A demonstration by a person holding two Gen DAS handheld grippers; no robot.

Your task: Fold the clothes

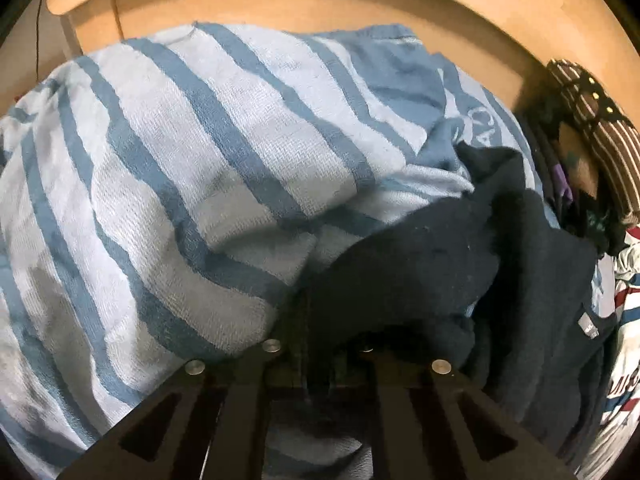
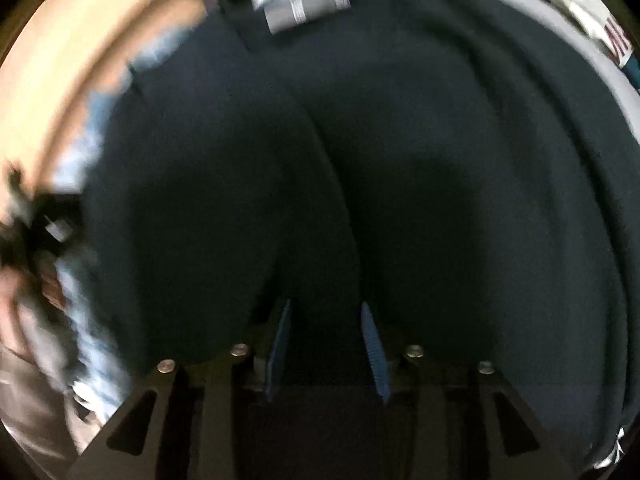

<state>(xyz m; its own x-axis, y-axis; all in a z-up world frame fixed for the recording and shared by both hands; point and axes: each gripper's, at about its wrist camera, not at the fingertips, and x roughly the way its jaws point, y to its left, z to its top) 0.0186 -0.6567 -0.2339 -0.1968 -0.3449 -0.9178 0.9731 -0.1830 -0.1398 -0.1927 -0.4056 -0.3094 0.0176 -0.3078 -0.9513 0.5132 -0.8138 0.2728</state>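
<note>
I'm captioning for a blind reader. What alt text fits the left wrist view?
The left gripper, shut, is buried in a dark navy garment lying over a blue-and-white striped towel on a wooden table. More clothes are heaped at the right.

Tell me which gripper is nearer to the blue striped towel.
Left. The left gripper is shut right at the blue striped towel, where the dark navy garment overlaps it. The right gripper is over the navy garment, with the towel only at the view's left edge.

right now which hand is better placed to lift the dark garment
Left, probably. The left gripper looks shut on the dark garment edge, while the right gripper fingers stand apart over it.
</note>
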